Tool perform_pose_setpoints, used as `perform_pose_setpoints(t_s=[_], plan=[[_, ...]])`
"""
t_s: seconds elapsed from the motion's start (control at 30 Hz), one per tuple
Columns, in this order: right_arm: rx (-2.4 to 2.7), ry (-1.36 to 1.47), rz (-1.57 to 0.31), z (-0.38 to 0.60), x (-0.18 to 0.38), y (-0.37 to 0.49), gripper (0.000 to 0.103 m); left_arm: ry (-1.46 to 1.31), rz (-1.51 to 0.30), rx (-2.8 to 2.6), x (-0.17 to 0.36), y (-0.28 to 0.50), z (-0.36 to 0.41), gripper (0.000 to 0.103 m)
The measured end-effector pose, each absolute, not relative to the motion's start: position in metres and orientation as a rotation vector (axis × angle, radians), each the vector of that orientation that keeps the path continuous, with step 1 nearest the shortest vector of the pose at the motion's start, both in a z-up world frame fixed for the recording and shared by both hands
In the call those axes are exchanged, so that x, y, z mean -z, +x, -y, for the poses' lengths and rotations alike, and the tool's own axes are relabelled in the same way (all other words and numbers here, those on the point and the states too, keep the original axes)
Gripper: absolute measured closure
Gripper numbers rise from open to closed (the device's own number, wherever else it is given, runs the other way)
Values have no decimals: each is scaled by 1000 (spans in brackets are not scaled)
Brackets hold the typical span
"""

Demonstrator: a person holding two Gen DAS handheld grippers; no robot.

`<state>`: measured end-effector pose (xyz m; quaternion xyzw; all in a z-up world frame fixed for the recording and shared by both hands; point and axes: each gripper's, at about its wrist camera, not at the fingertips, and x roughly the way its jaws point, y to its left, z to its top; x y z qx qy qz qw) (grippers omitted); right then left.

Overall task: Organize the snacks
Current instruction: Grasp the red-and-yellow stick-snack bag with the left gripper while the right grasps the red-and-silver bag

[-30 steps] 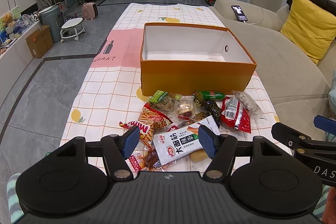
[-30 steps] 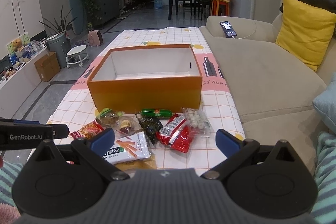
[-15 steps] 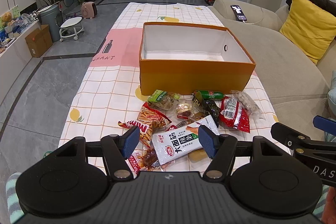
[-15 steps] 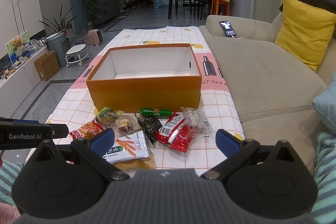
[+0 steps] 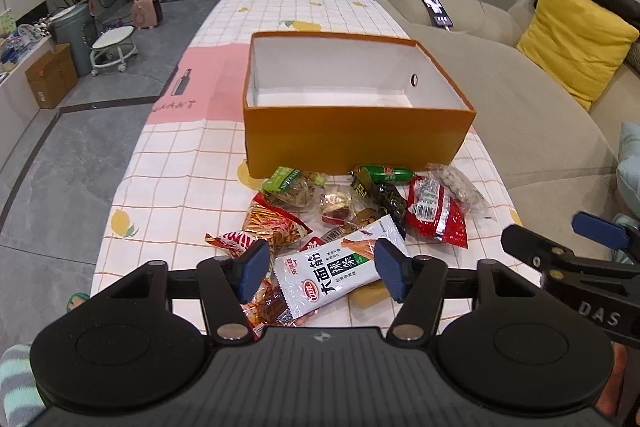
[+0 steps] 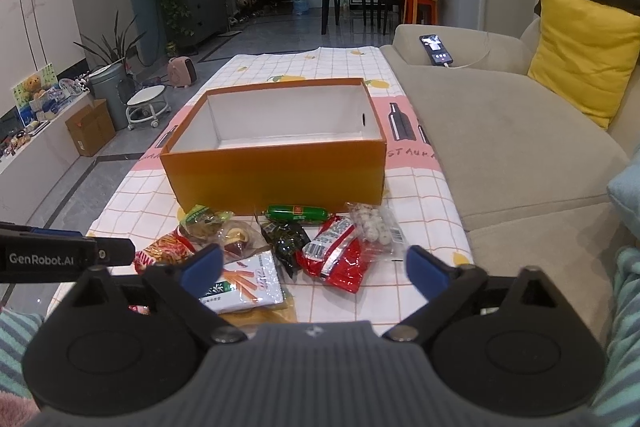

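Note:
An empty orange box stands on the checked tablecloth. In front of it lies a pile of snacks: a white packet, a red packet, a green sausage, a clear bag of white balls and a striped stick snack. My left gripper hovers over the white packet, jaws closing, pads clear of it. My right gripper hangs over the pile's near side, jaws closing, gripping nothing.
A beige sofa runs along the table's right edge, with a yellow cushion and a phone on it. Grey floor lies to the left, with a stool and a cardboard box. A right gripper finger shows at the left view's right edge.
Both pairs of jaws stand slightly narrower than before, the right more visibly. The snacks and the box have not moved.

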<state>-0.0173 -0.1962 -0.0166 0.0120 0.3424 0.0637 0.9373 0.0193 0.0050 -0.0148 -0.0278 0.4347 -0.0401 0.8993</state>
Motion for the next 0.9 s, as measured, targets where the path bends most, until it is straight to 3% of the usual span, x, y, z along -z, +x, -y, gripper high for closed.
perform_pose_setpoints(t_s=[0.07, 0.17, 0.6, 0.9], plan=[[-127, -6, -715, 193, 23, -10, 26, -63, -920, 96, 20, 26, -6, 41], [-150, -14, -766, 193, 34, 3, 34, -79, -944, 111, 30, 36, -10, 41], [-144, 35, -922, 203, 82, 67, 29, -93, -1056, 43, 77, 91, -42, 29], [-119, 75, -1005, 210, 112, 105, 25, 44, -1112, 58, 109, 111, -40, 23]])
